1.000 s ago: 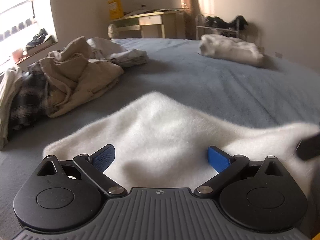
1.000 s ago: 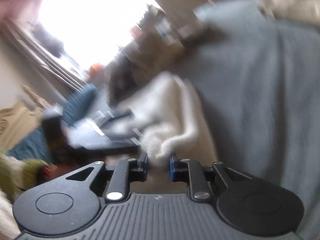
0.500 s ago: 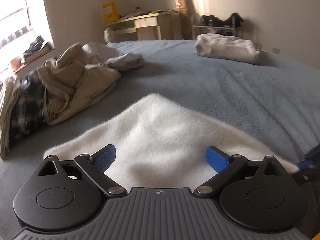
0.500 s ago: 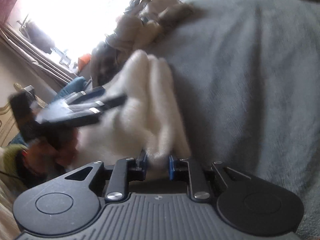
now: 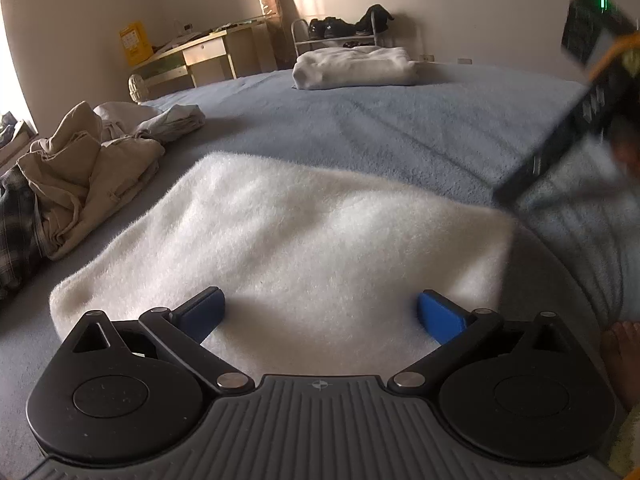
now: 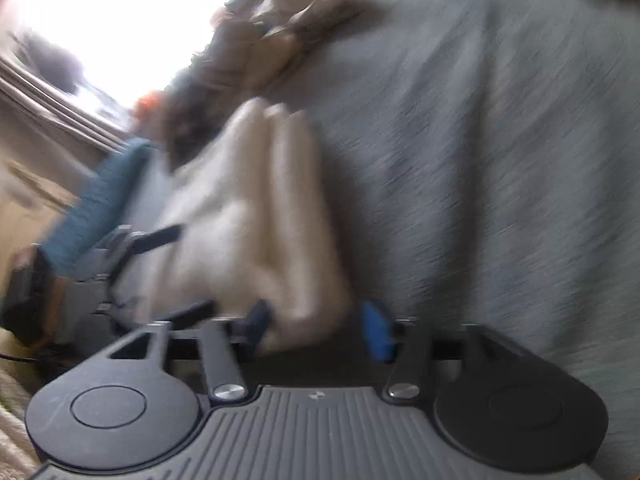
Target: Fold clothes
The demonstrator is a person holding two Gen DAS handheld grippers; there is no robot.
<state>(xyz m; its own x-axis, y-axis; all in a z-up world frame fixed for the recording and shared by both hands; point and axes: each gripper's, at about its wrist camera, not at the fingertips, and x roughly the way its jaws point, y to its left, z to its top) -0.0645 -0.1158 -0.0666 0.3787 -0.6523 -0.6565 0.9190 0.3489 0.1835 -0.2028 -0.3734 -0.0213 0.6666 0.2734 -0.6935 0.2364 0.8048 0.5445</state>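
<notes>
A white fluffy garment [image 5: 300, 232] lies folded on the blue-grey bed cover [image 5: 400, 120]. My left gripper [image 5: 320, 312] hovers low over its near edge, open, with its blue pads wide apart and nothing pinched. In the right wrist view, which is motion-blurred, the garment [image 6: 256, 216] shows stacked folded layers. My right gripper [image 6: 318, 324] is open, and the corner of the folded layers sits loose between its spread fingers. In the left wrist view, the right gripper's body [image 5: 560, 140] appears as a dark blur raised at the right.
A heap of beige clothes [image 5: 80, 176] and a plaid garment [image 5: 16, 220] lie at the left. A folded white stack [image 5: 352, 66] rests at the bed's far side. Beyond stand a desk [image 5: 200, 56] and a shoe rack [image 5: 336, 28]. A bare foot [image 5: 620, 352] shows at the right.
My right gripper was shut on the garment's edge and has opened, letting the folded edge down on the bed. It has lifted at the right. The garment now lies flatter and wider.
</notes>
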